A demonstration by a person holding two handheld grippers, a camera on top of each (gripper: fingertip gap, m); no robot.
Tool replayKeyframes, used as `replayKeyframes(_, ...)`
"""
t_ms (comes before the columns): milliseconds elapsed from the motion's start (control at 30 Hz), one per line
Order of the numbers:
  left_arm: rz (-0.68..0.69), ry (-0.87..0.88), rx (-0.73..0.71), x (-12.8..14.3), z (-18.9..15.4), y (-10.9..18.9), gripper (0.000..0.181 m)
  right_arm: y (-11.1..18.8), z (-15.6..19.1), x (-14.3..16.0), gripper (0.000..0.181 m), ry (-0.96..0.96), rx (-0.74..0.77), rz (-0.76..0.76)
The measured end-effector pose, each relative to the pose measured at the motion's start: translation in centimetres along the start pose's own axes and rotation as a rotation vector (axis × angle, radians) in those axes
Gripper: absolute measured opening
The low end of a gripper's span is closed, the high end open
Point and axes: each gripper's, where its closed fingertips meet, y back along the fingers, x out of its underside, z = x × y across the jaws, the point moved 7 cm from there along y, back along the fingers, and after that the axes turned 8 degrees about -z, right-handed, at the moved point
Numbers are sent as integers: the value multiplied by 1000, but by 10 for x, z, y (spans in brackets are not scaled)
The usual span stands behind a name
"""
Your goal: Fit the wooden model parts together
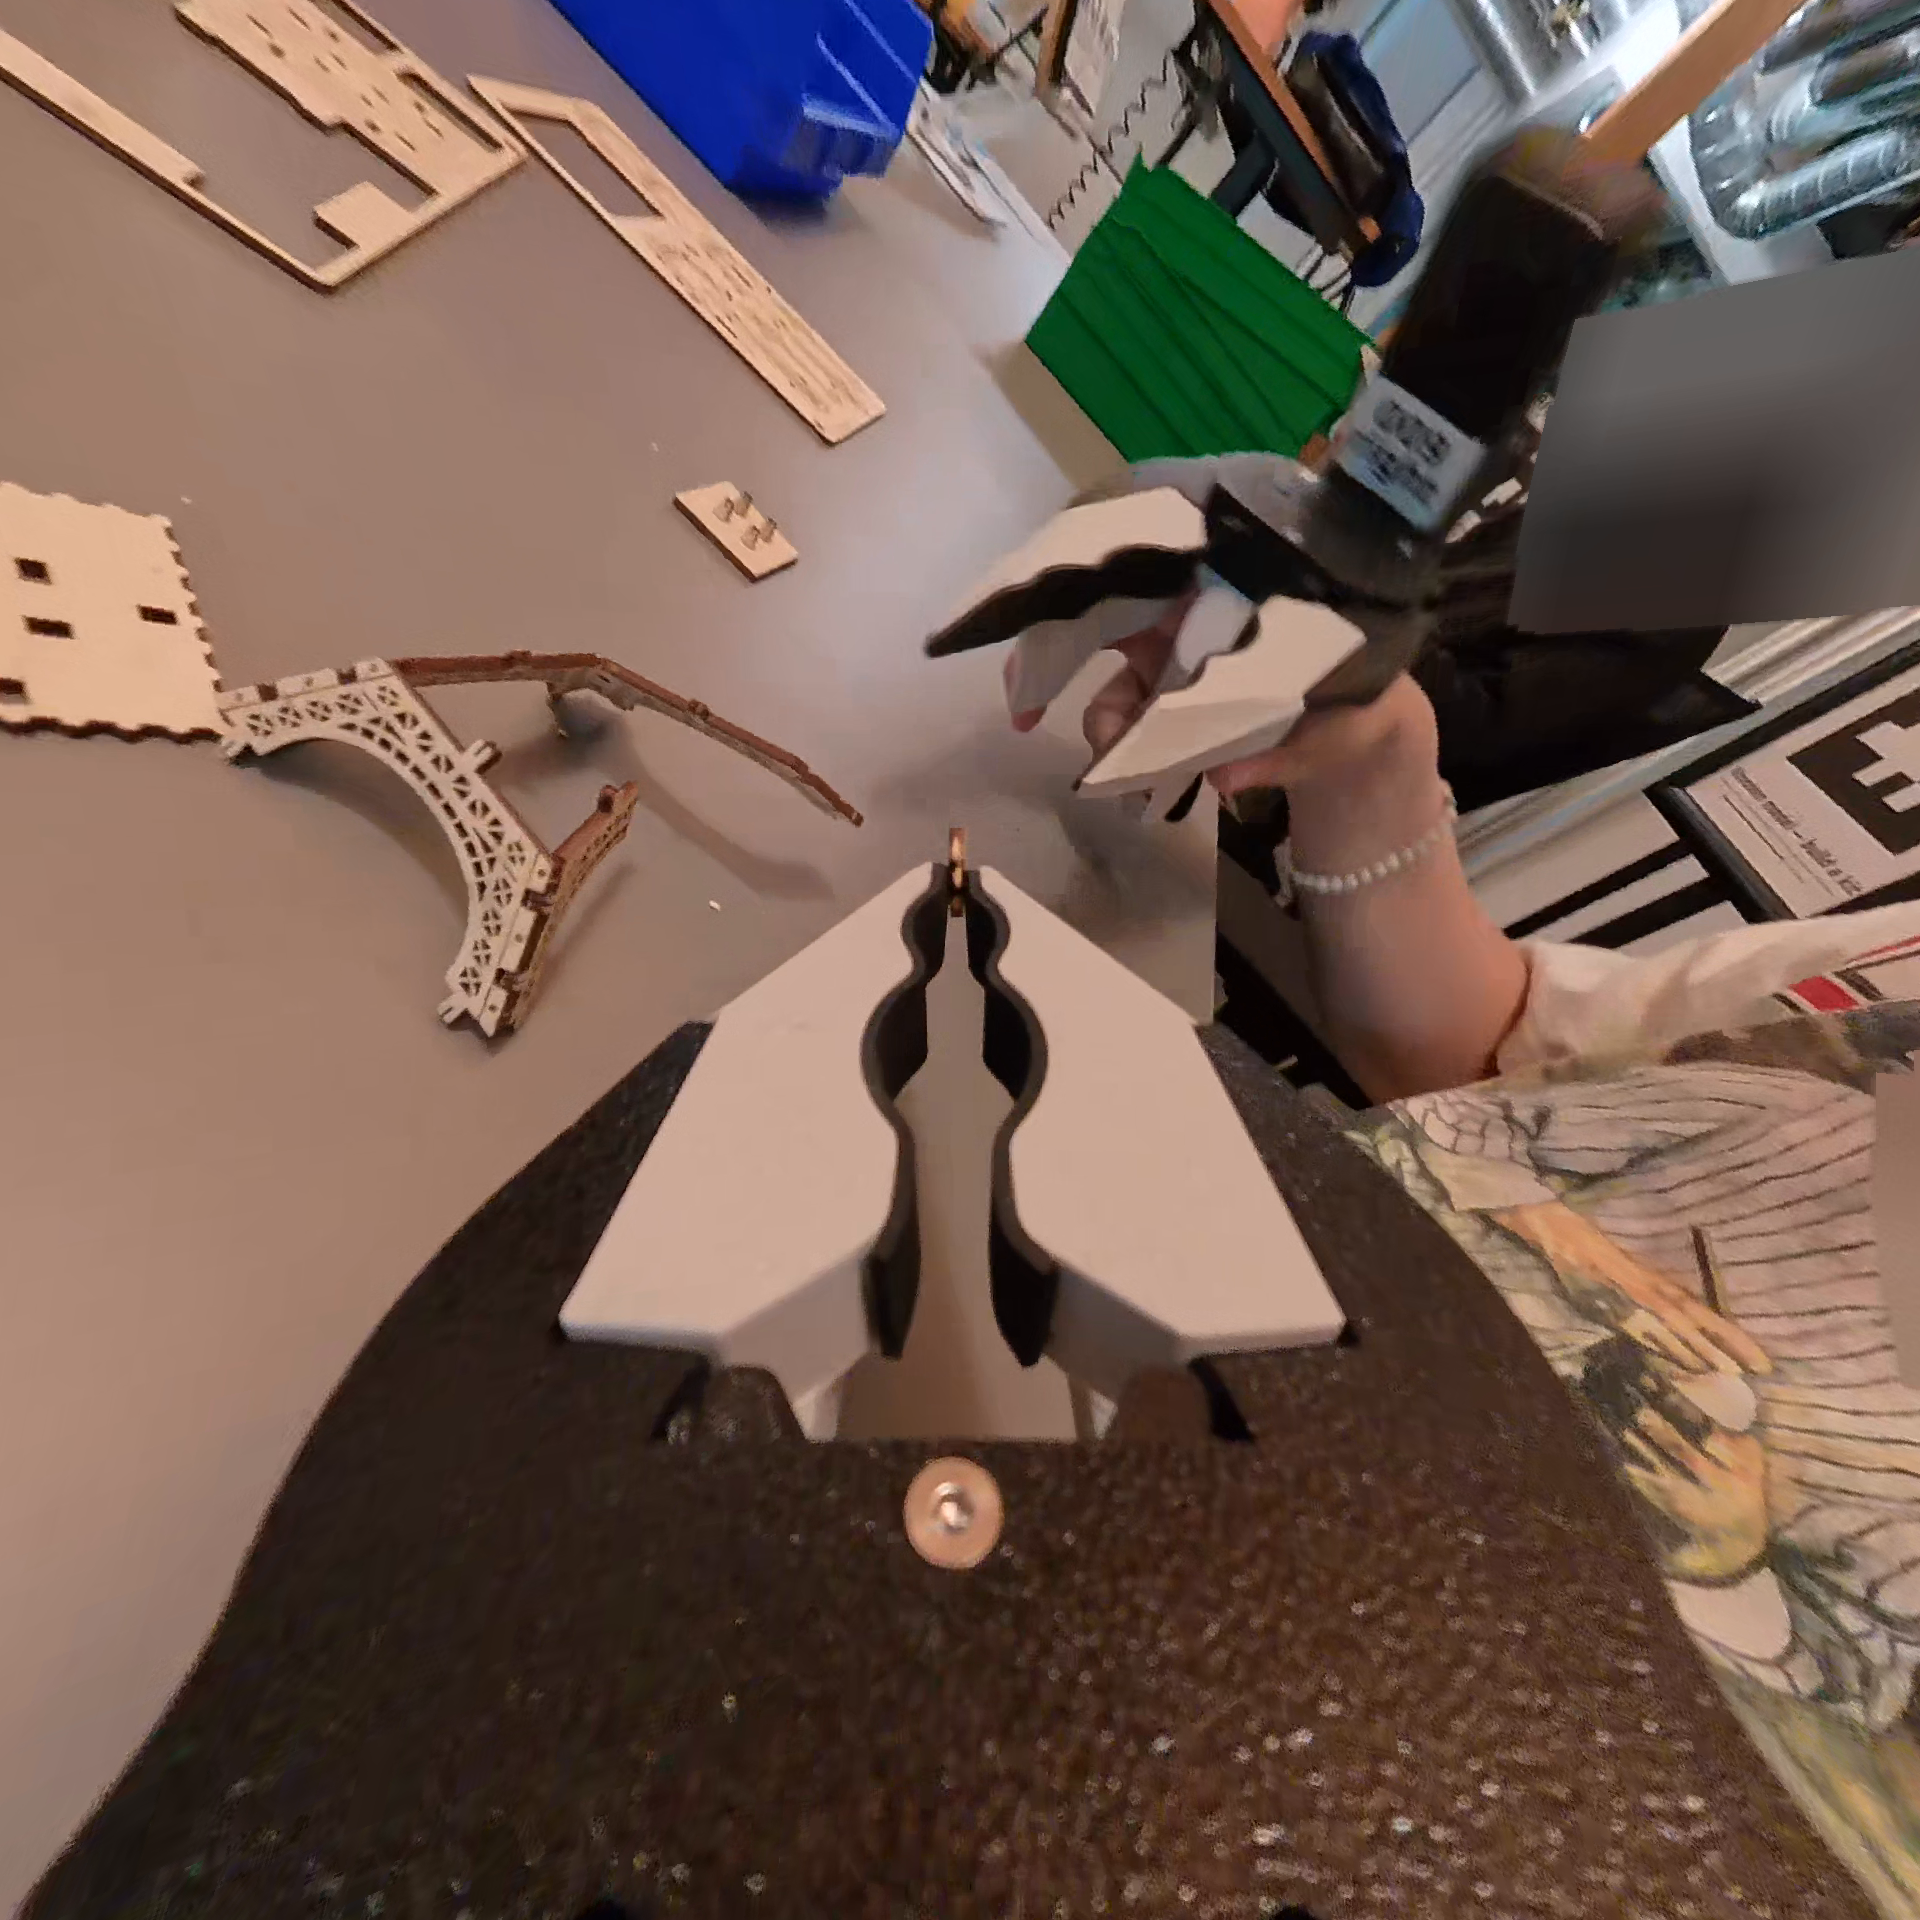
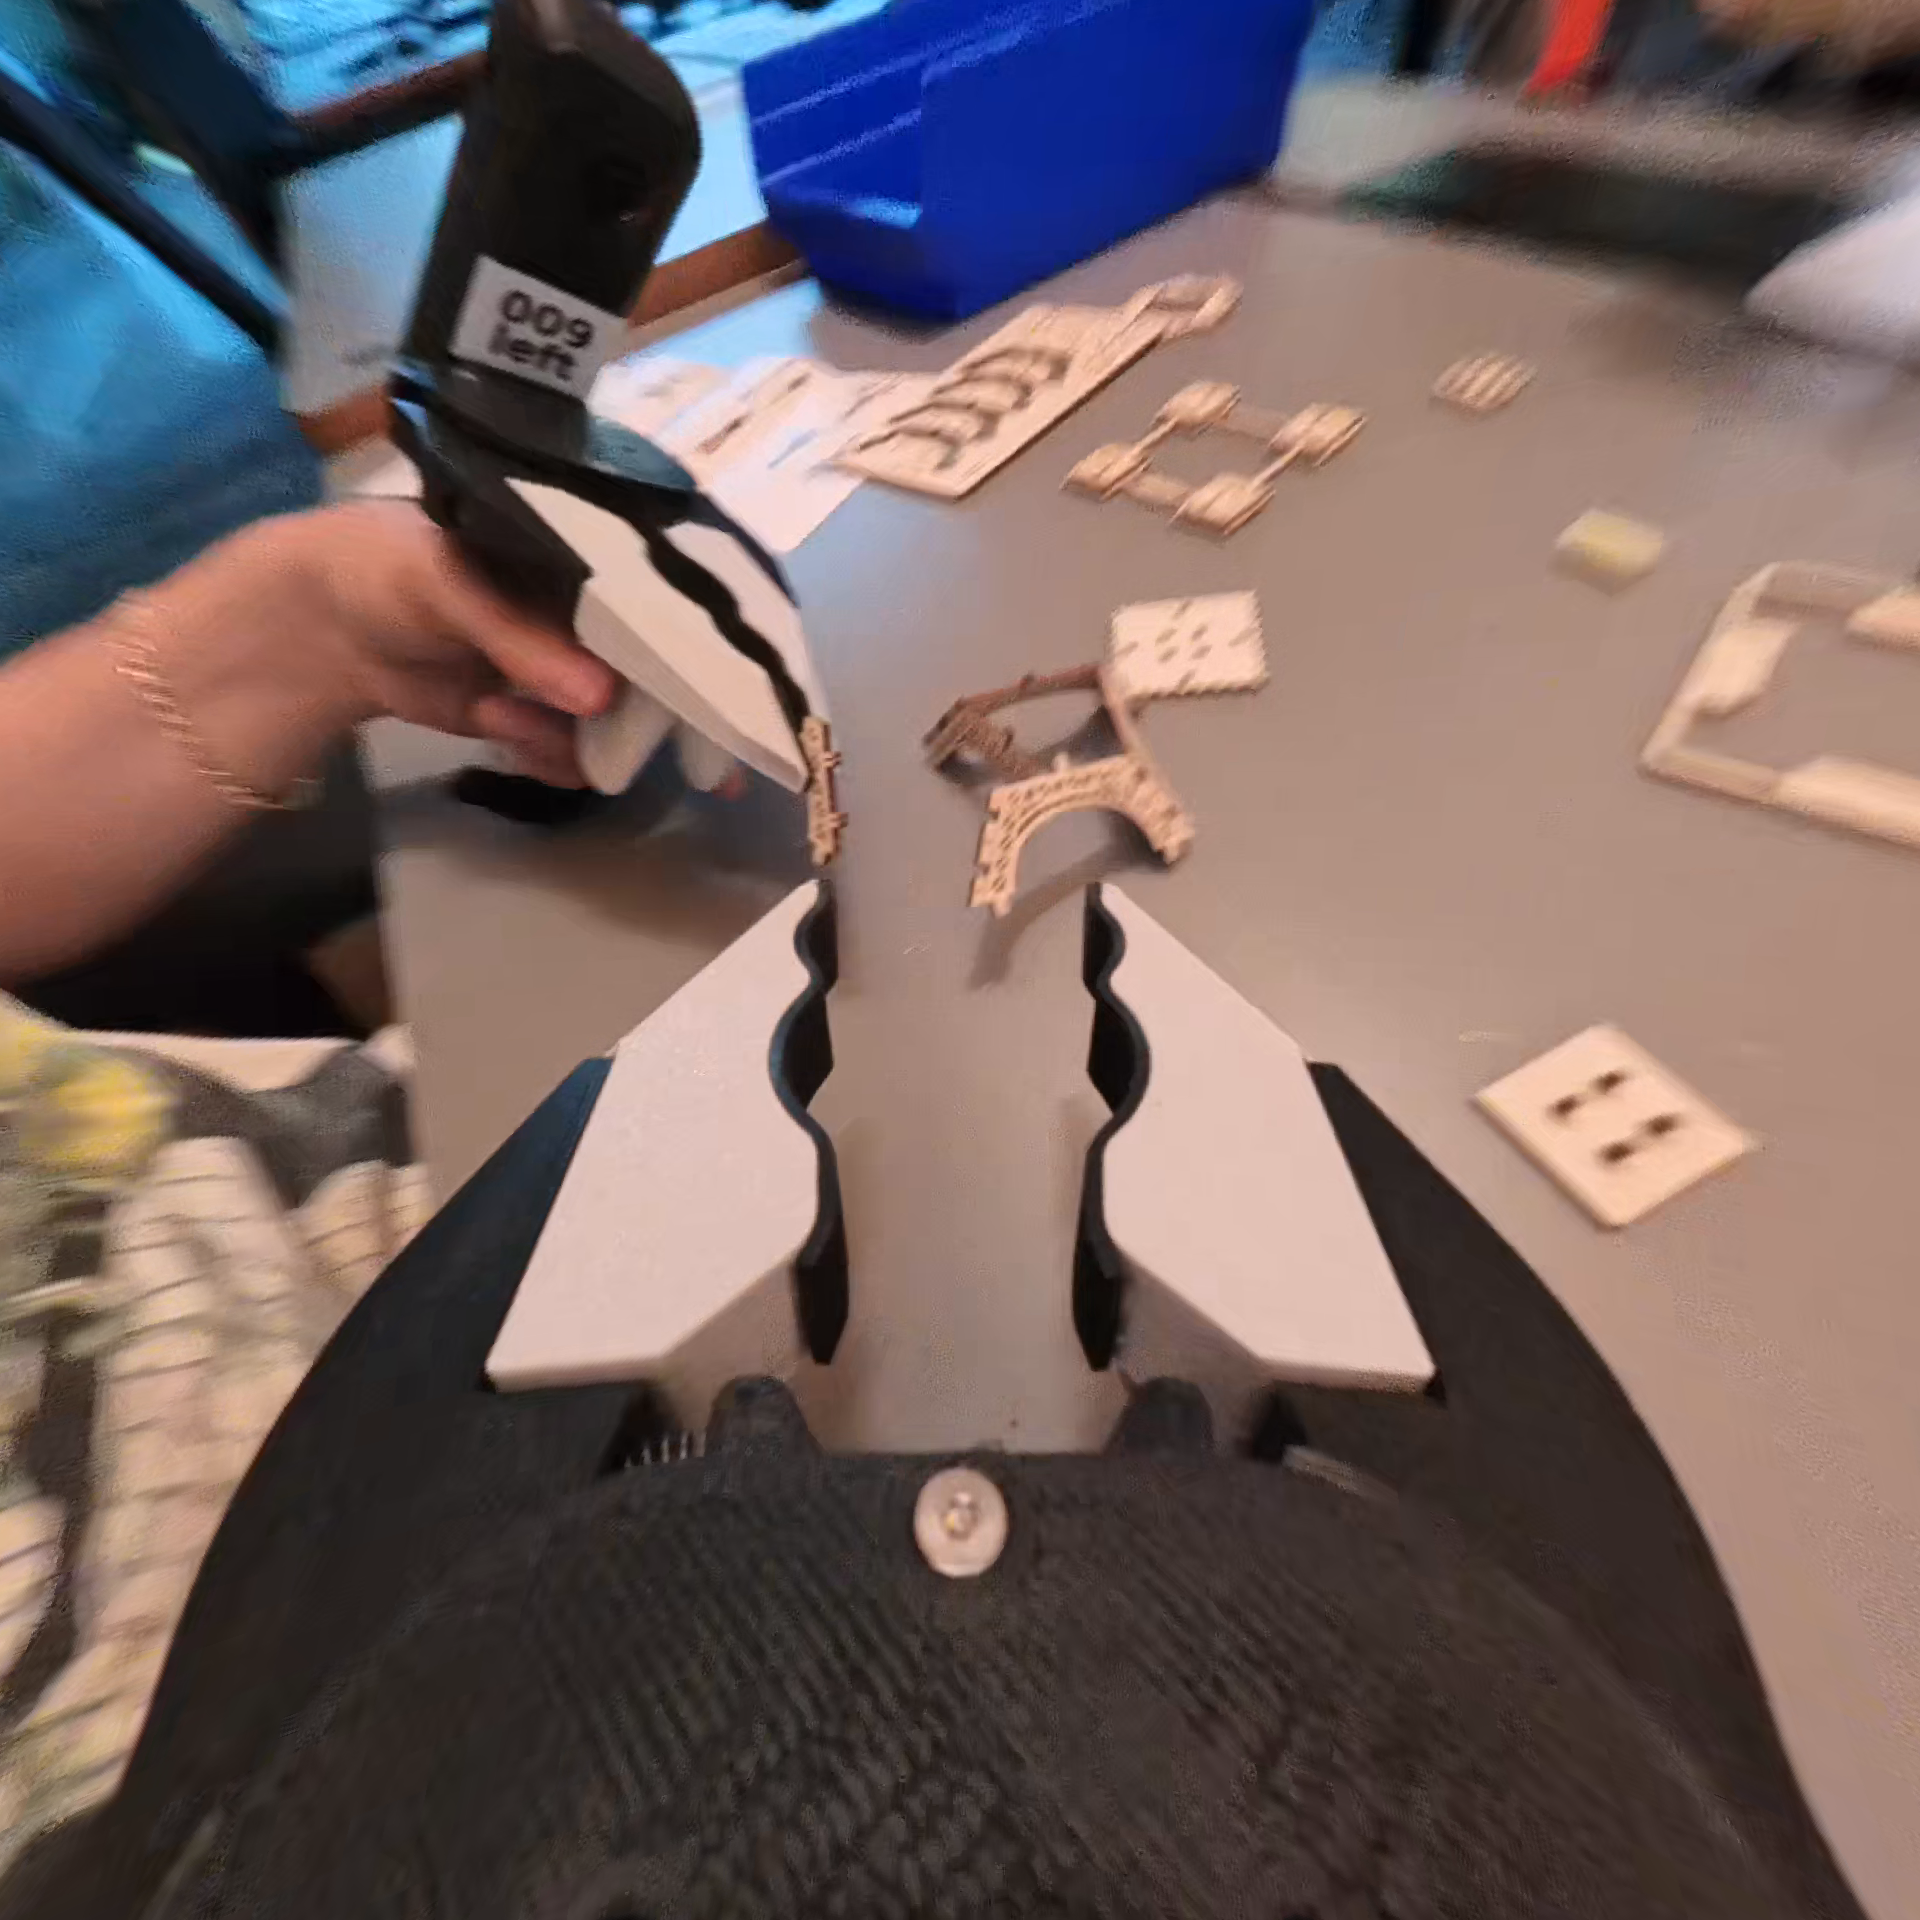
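One small wooden strip pinched at left gripper jaws' tips

the grey table lies bare straight ahead of the wide-open right gripper, up to the lattice arch assembly. left of that lane hangs the left gripper, pinching a small wooden strip above the table edge. a slotted rectangular plate blocks the right. cut-out sheets and a blue bin crowd the far side.
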Motion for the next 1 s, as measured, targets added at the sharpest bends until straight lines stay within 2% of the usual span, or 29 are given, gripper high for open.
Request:
replayKeyframes(67,21,36,22,-1,5,-5,0,-5,-13,4,45,-206,-161,45)
replayKeyframes(200,29,118,53,-4,16,-10,0,-18,-37,5,31,-478,-349,22)
replayKeyframes(333,42,187,64,-6,26,-13,0,-29,-49,7,41,-469,-409,72)
replayKeyframes(433,67,165,63,-7,28,-14,0,-33,-42,5,49,-413,-461,84)
replayKeyframes(600,149,71,49,-8,28,-19,0,-41,-32,10,61,-310,-361,154)
replayKeyframes(667,157,89,57,-8,30,-20,0,-45,-31,15,67,-256,-273,202)
replayKeyframes(700,158,101,59,-8,31,-21,0,-46,-29,15,63,-226,-266,213)
replayKeyframes(800,154,120,60,-8,32,-20,0,-47,-25,17,67,-151,-227,235)
replayKeyframes(867,151,124,59,-8,32,-19,0,-46,-24,16,75,-93,-180,220)
replayKeyframes(1000,127,125,52,-9,29,-16,0,-36,-3,7,71,33,-108,112)
